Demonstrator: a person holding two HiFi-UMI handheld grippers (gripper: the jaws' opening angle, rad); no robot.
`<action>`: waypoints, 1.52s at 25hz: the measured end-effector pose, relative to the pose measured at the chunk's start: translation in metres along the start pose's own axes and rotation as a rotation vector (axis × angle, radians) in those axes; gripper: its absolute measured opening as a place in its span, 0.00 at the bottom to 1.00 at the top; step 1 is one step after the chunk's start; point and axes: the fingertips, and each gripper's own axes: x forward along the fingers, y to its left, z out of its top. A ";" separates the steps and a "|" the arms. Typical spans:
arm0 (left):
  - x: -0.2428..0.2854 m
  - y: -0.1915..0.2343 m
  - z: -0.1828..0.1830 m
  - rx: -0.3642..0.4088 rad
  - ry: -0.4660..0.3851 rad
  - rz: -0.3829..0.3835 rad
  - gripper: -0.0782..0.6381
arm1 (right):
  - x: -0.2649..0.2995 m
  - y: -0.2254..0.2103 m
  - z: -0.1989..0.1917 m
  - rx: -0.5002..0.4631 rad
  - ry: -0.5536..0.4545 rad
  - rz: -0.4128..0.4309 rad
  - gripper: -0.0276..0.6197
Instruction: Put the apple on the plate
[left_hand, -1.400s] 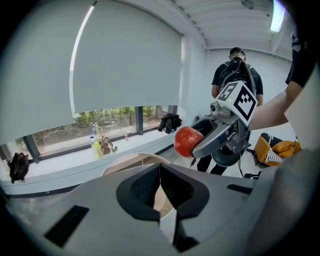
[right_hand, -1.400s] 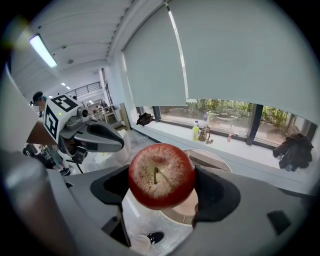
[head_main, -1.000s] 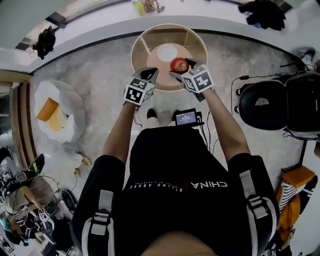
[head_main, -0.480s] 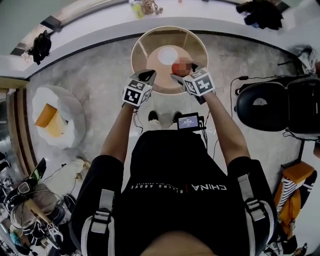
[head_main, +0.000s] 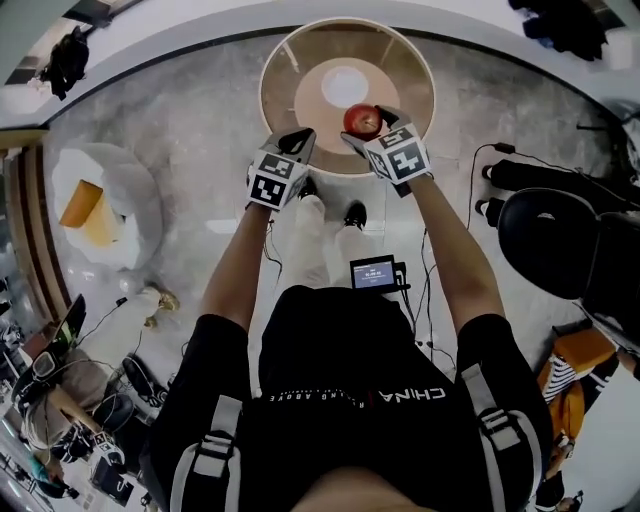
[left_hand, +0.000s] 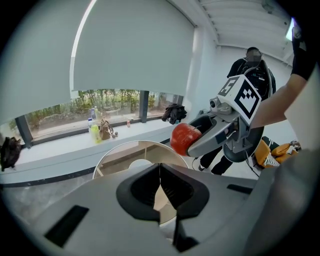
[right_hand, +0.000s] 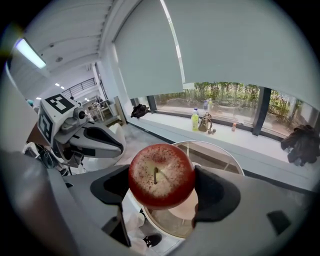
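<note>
Head view: right gripper (head_main: 366, 132) jaws were mostly hidden under its own marker cube (head_main: 398, 155). Only the tips showed, clamped on the apple (head_main: 362, 119). The apple was over the round glass worktop (head_main: 285, 85), right of centre toward the near edge; its height above the glass was unreadable from this angle. The plate (head_main: 343, 86) was a pale disc near the worktop's middle, clear of the apple and too small for detail. The left gripper (head_main: 302, 142) hung over the near edge, left of the apple and apart from it. A black chair (head_main: 560, 250) at the right was cut off by the frame. A small lit screen (head_main: 372, 272) with cables showed between the arms.

Left gripper view: jaws were pressed together with nothing between them. The gripper's own body blocked the worktop's near half. The apple showed upper right in the right gripper's jaws. A person (left_hand: 250, 70) in black stood behind, partly blocked by that gripper. Bottles (left_hand: 94, 131) stood on the windowsill (left_hand: 50, 150).

Right gripper view: the apple filled the gap between the jaws, stem toward the camera. It hid the worktop's middle and most of the plate; only a pale sliver showed beneath.
</note>
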 end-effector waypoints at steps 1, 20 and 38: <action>0.012 0.008 -0.002 0.001 0.000 -0.004 0.13 | 0.014 -0.008 -0.002 0.000 0.000 -0.006 0.68; 0.229 0.134 -0.073 -0.019 -0.007 -0.055 0.13 | 0.286 -0.133 -0.066 0.012 0.098 -0.096 0.68; 0.326 0.172 -0.102 -0.075 0.051 -0.059 0.13 | 0.358 -0.187 -0.092 0.075 0.178 -0.128 0.68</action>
